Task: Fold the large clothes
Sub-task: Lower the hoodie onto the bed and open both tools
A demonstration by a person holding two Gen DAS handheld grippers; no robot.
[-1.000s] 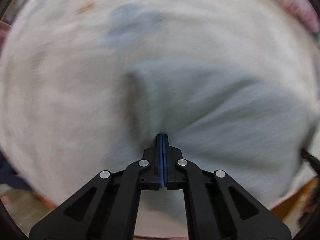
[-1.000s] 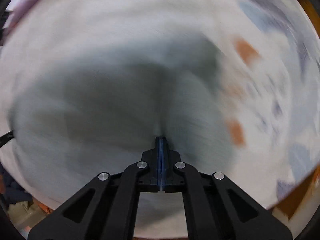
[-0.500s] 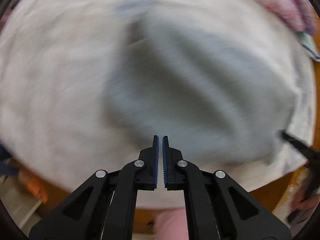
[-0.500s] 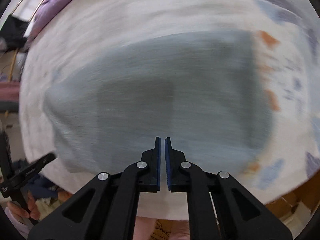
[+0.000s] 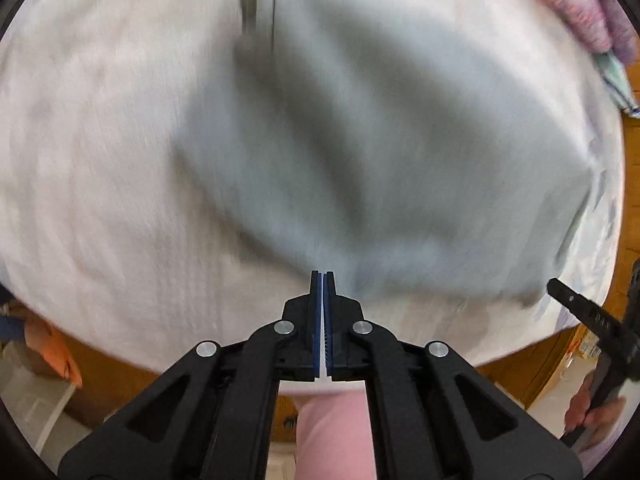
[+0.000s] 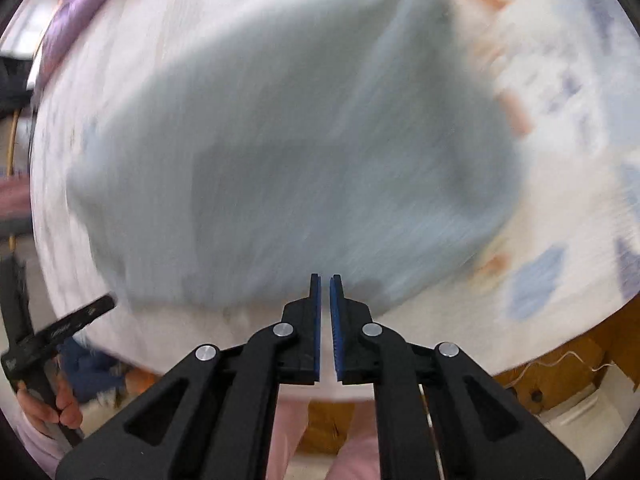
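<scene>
— What do you see on the left side?

— The left gripper (image 5: 322,280) points down over the bed (image 5: 100,200), its jaws together, with nothing between them. The grey garment (image 5: 360,140) lies in front of it on the white bed cover, already folded to a compact shape, a little blurred.

— Is it touching the garment?

— I cannot tell; the tips are at the near edge of the cloth, not clamped on it.

— And to the right?

— The right gripper (image 6: 325,280) is also pointing down, its jaws almost together with only a thin slit, holding nothing. The same grey garment (image 6: 300,160) lies before it, on the patterned part of the cover. Each view shows the other gripper at its side, held in a hand (image 6: 52,408). Below, pink trouser legs (image 5: 332,432) of the person are visible, and a purple blanket (image 6: 80,8) at the far corner
</scene>
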